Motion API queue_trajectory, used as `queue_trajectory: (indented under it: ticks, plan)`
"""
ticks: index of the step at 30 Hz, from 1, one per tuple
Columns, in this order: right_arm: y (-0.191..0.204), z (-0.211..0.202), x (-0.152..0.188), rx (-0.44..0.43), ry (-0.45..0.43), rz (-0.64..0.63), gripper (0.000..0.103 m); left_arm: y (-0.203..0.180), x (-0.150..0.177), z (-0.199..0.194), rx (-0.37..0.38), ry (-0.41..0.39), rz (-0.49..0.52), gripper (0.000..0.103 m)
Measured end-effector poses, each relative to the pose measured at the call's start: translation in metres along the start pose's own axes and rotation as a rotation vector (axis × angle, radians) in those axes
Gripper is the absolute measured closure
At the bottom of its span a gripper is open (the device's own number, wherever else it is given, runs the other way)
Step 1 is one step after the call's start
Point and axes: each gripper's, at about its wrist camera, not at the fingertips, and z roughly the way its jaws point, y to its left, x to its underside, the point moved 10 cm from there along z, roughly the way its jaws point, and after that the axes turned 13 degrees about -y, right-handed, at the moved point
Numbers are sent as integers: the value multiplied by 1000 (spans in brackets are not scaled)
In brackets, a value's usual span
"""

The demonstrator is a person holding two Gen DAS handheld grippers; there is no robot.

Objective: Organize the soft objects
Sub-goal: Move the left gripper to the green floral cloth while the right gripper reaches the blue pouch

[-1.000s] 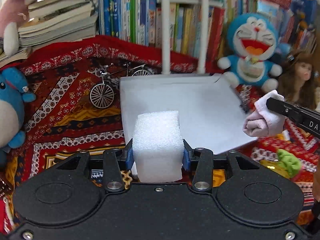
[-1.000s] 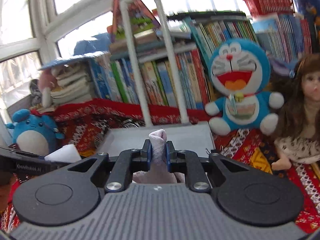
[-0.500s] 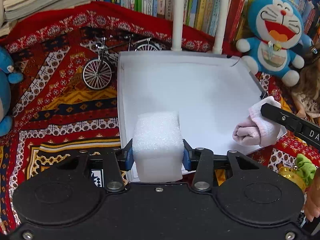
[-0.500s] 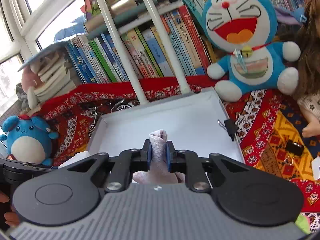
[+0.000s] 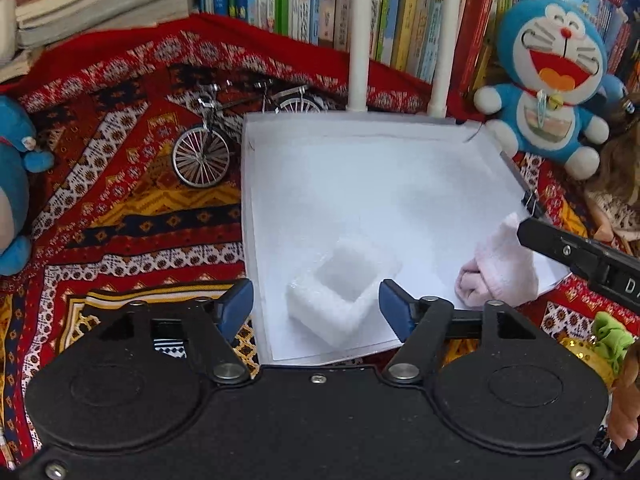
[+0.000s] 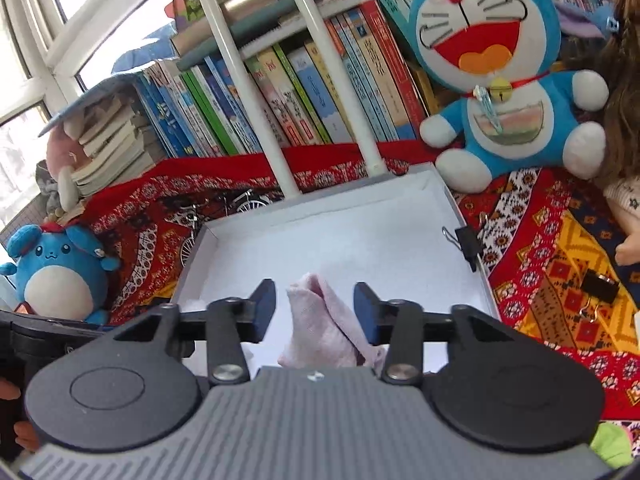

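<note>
Foam block (image 5: 342, 300) and pink cloth (image 6: 326, 324), light and squashy, lie in the white tray (image 5: 256, 208). Left gripper (image 5: 316, 306) and right gripper (image 6: 315, 306) have just opened, clear of each; grip mid-body.

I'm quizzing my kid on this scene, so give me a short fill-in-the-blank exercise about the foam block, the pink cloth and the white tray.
1. The foam block lies inside the white ____.
2. The cloth between the right gripper's blue pads is ____ in colour.
3. The left gripper's jaws stand ____, clear of the block.
4. A black ____ clip sits on the tray's right wall.

Missing words: tray; pink; open; binder
</note>
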Motion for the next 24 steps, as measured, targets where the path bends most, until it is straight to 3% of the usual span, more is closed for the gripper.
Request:
queue_trajectory:
  ticks: [7,16,24]
  plan:
    - [6,-23,-5,-23,-22,-42,36,0,-5,-35,8,-61,5,25]
    - [30,-76,0,-84,-80,-194,17,-8,14,-101,47,-188,35,22]
    - [53,-120,15,-171,-123,-264,14,-3,39,-149,69,-274,7,20]
